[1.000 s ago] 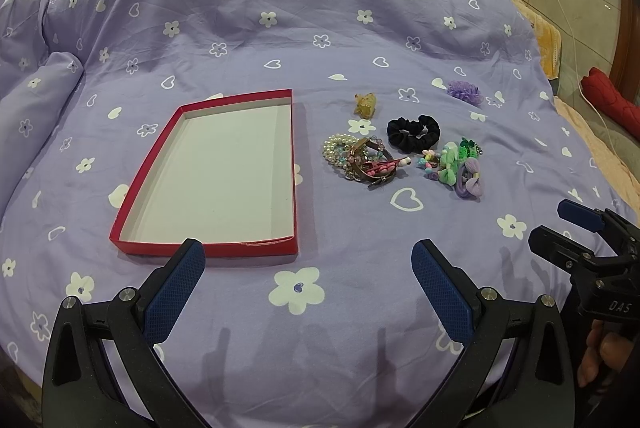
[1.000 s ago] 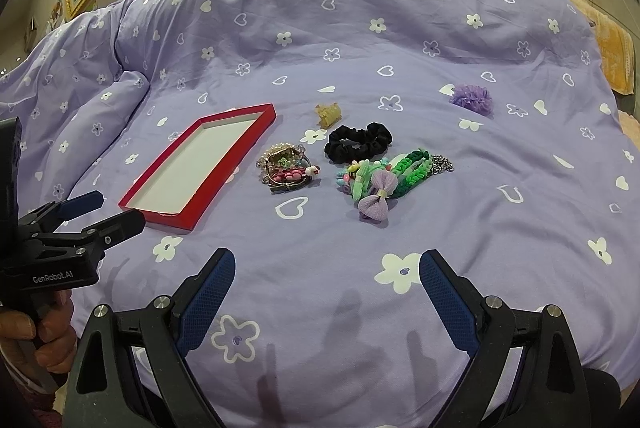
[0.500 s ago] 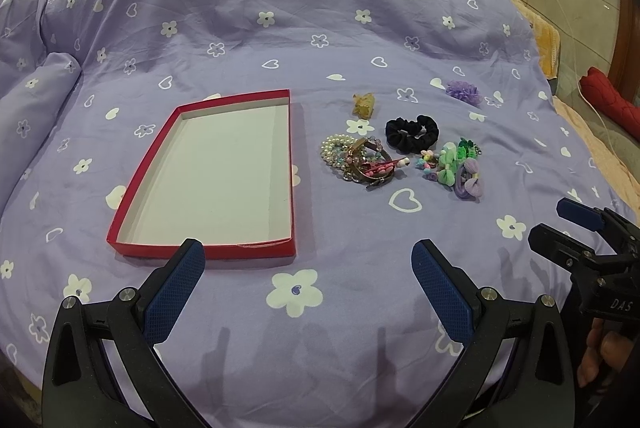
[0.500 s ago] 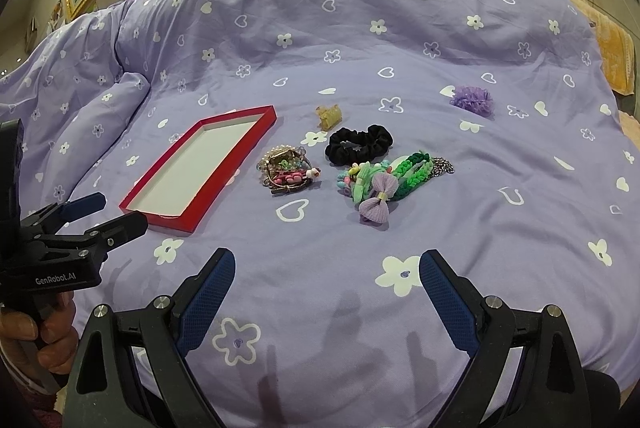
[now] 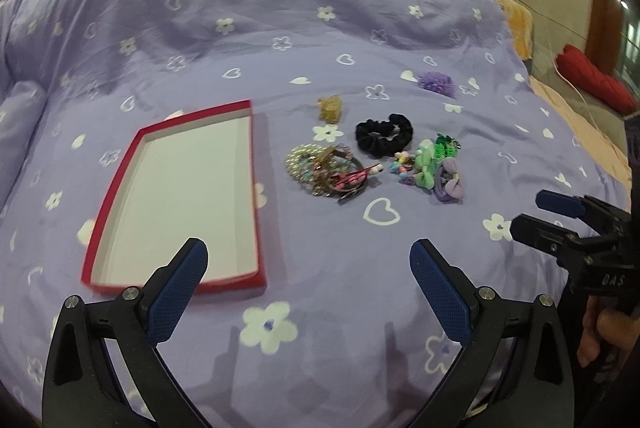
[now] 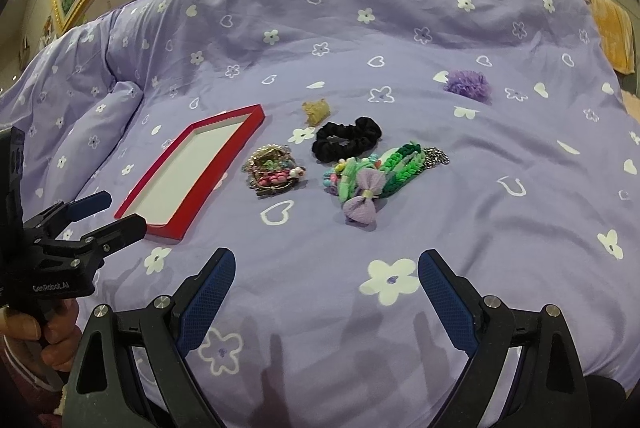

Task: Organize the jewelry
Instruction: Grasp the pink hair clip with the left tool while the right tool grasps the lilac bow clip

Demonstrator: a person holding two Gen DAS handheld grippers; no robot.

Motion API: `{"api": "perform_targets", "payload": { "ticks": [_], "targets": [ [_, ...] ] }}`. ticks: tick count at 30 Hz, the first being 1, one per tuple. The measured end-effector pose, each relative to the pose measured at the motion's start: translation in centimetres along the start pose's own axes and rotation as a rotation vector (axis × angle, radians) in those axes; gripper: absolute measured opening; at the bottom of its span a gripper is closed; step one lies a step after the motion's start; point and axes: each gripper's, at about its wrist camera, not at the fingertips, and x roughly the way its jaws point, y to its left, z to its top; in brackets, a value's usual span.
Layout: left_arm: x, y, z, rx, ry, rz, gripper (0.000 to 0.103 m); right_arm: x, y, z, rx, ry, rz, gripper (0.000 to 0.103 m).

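Two tools gaping, blue textured pads (image 5: 176, 288); flat rectangular red tray (image 5: 256, 188) empty.

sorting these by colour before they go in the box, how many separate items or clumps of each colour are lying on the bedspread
black: 1, the scrunchie
purple: 1, the lone frilly piece
tan: 1, the small clip
mixed pearl and pink: 1, the bracelet clump
mixed green and lilac: 1, the bow and braid clump
total: 5, none in the red box; pieces inside the clumps cannot be counted
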Motion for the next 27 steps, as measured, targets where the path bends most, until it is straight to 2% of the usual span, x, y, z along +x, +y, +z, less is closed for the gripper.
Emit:
{"api": "perform_targets", "payload": {
  "ticks": [3, 10, 17, 22, 27],
  "targets": [
    [1.2, -0.5, 0.9, 0.041, 0.011, -0.031, 0.099, 0.7, -1.0, 0.3, 0.022, 0.032, 0.006, 0.084],
    [4.7, -0.9, 3.0, 0.104, 0.054, -0.107, 0.081, 3.4, -3.0, 1.4, 0.106, 0.111, 0.039, 0.062],
    [8.3, -1.9, 5.2, 0.18, 0.088, -0.197, 0.073, 6.4, -3.5, 2.7, 0.108, 0.108, 0.045, 0.047],
    [10.7, -3.2, 5.9, 0.257, 0.114, -0.213, 0.062, 8.4, -4.1, 3.3, 0.135, 0.118, 0.065, 0.032],
    [13.2, -4.1, 6.0, 0.308, 0.168, -0.237, 0.052, 9.4, -4.6, 3.4, 0.143, 0.129, 0.074, 0.025]
  ]
}}
